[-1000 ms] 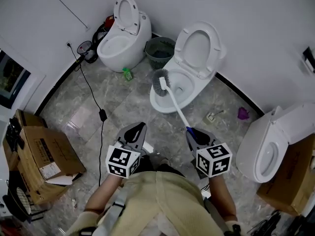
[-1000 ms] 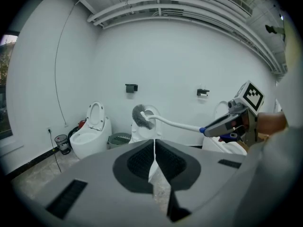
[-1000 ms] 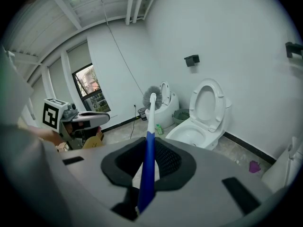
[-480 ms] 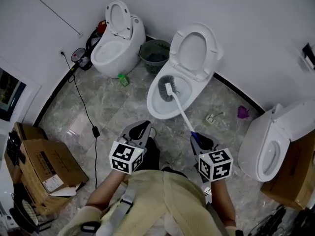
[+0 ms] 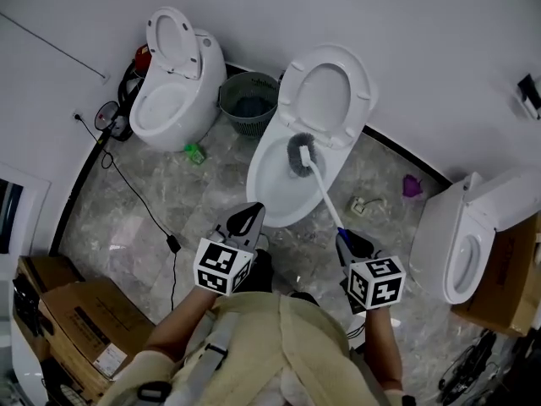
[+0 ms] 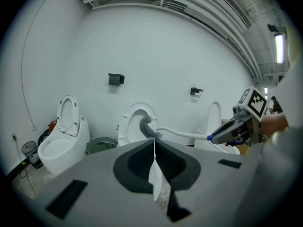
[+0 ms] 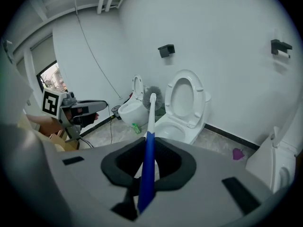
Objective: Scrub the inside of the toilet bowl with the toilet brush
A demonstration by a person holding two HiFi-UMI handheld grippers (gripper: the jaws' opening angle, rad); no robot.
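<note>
The right gripper [image 5: 347, 242] reaches forward and down, its jaws clamped on the blue grip of the toilet brush [image 5: 319, 191]; the white shaft slants up and left into the toilet bowl [image 5: 264, 184]; the left gripper [image 5: 248, 220] hovers just short of the bowl's front rim, jaws pressed together on nothing; a second ago the bristles hung over the bowl's left rim, and now they sit inside, toward the back, near the raised seat [image 5: 325, 91].

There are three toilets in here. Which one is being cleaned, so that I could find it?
Three white toilets stand along the curved wall; take the middle toilet, just right of the dark mesh waste basket. It alone has the toilet brush, held in the right gripper, reaching over its bowl.
</note>
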